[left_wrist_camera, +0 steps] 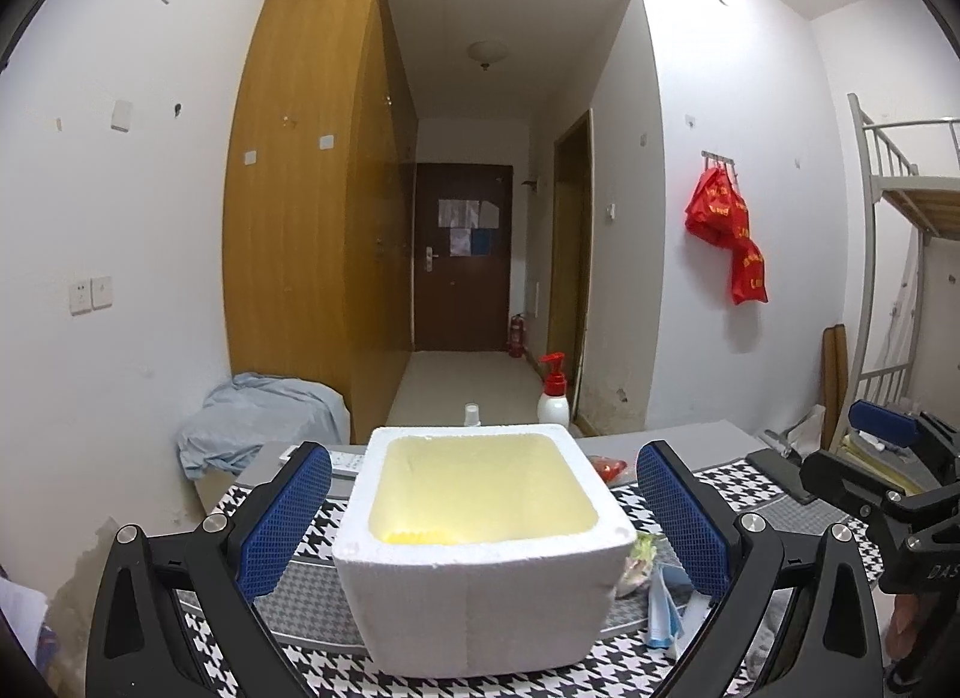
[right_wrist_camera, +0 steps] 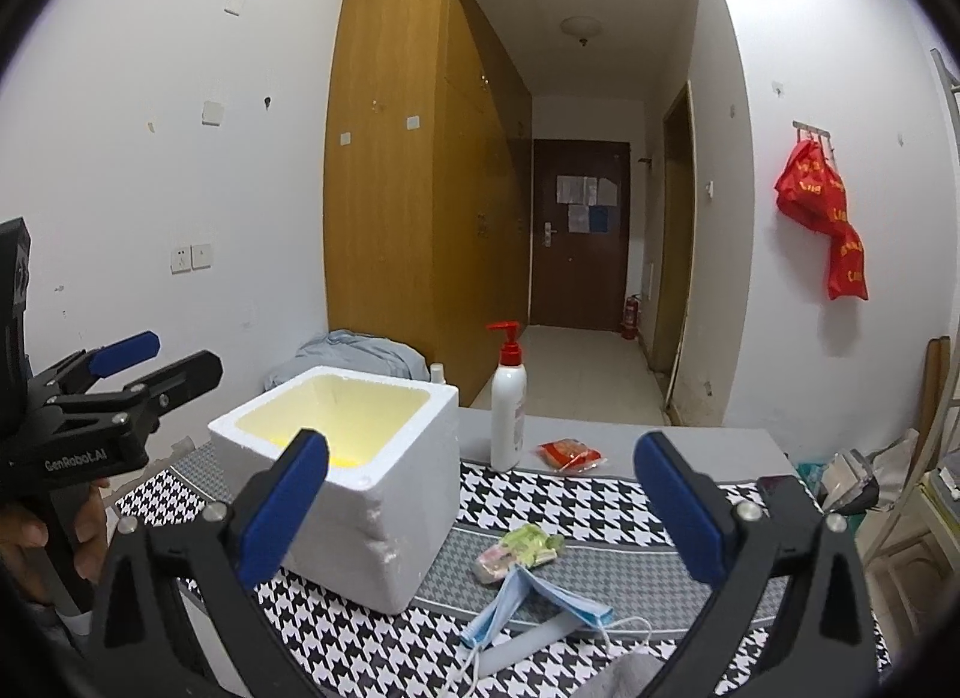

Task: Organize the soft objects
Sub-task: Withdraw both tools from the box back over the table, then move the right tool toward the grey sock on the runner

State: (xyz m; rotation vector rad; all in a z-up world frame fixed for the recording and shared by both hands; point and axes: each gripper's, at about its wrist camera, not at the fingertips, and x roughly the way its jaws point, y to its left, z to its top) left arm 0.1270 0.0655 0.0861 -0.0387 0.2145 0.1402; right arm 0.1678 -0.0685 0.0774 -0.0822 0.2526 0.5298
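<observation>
My left claw (left_wrist_camera: 483,518) is spread wide, with the white foam box (left_wrist_camera: 480,566) sitting between its two blue pads, and neither pad touches the box walls. The box stands upright on the houndstooth mat (left_wrist_camera: 312,662) that covers the surface; inside it is pale yellow, and something bright yellow lies at the bottom (I cannot tell what it is).

My right claw (right_wrist_camera: 480,518) is also released and holds nothing. In its view the foam box (right_wrist_camera: 372,494) is at 10 o'clock from the centre. Between its pads, on the mat (right_wrist_camera: 576,506), lies a small green and pink packet (right_wrist_camera: 519,551), and just beside it at 6 o'clock a blue face mask (right_wrist_camera: 528,602) with white ear loops. A lotion pump bottle (right_wrist_camera: 507,404) with a red head stands upright behind the box at 1 o'clock, and a red packet (right_wrist_camera: 570,454) lies near it at 3 o'clock. My left claw (right_wrist_camera: 156,365) shows at the left edge of this view.
</observation>
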